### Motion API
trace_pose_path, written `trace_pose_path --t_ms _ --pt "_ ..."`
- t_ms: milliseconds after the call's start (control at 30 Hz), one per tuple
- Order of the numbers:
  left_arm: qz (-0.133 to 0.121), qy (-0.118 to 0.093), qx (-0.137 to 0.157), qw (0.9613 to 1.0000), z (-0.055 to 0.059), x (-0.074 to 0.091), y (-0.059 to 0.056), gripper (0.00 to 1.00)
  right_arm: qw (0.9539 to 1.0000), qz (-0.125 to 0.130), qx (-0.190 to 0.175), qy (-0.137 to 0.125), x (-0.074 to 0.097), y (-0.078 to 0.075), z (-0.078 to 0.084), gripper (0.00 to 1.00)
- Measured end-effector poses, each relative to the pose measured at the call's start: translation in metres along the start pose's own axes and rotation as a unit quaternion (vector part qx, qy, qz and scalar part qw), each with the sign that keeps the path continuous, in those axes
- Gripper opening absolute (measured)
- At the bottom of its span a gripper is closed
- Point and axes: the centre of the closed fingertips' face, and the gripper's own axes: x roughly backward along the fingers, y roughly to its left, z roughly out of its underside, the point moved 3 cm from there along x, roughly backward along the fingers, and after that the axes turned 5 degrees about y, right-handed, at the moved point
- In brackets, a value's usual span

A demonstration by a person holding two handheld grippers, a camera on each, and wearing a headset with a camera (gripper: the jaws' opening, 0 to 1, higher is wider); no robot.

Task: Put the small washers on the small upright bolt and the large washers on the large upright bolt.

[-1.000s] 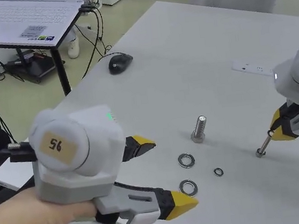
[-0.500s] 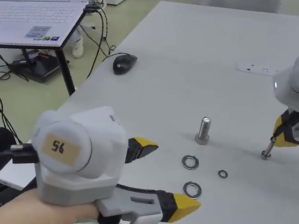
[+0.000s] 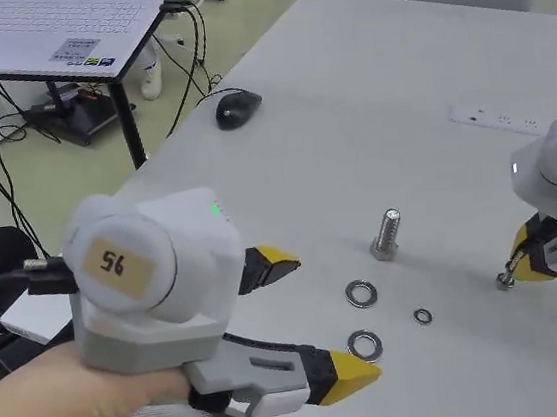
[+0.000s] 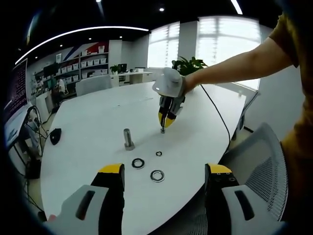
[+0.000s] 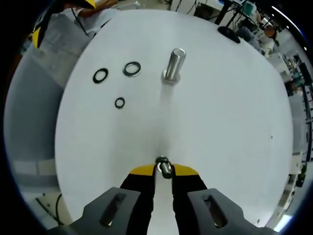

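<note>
Head view: less of the small bolt (image 3: 508,277) shows below the right gripper (image 3: 519,264) than 1 second ago. The jaws are clenched on it at the right of the table (image 3: 364,78). The left gripper (image 3: 326,316) hangs released at the near edge. Between them lie 2 large washers (image 3: 361,293) (image 3: 364,344) and 1 small washer (image 3: 423,316), just nearer than the upright large bolt (image 3: 387,234).

Left gripper view: its jaws are spread wide, with all 3 washers beyond them.

Right gripper view: the small bolt's end sits pinched between the yellow tips.
</note>
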Motion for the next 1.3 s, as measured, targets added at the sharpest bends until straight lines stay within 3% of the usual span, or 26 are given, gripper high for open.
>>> trace_pose_path --t_ms 467,667,900,1000,1300 --pt "-0.001 0.004 0.002 1.0000 0.002 -0.001 0.001 0.66 1.0000 -0.005 -0.006 -0.004 -0.011 -0.002 0.006 0.17" --pt "0.000 0.002 -0.002 1.0000 0.000 -0.001 0.000 0.66 0.9998 0.001 -0.017 -0.010 0.001 -0.001 0.011 0.17" --pt "0.002 0.000 -0.008 1.0000 -0.001 -0.001 -0.003 0.66 0.9997 0.004 -0.022 -0.007 0.013 0.014 0.016 0.17" --pt "0.004 -0.002 -0.011 0.9999 -0.002 0.000 -0.006 0.66 0.9996 0.003 -0.021 -0.017 0.017 0.023 0.010 0.16" --pt "0.006 -0.009 -0.016 0.9998 -0.004 0.004 -0.011 0.66 0.9990 -0.017 0.008 -0.041 0.013 0.056 -0.031 0.17"
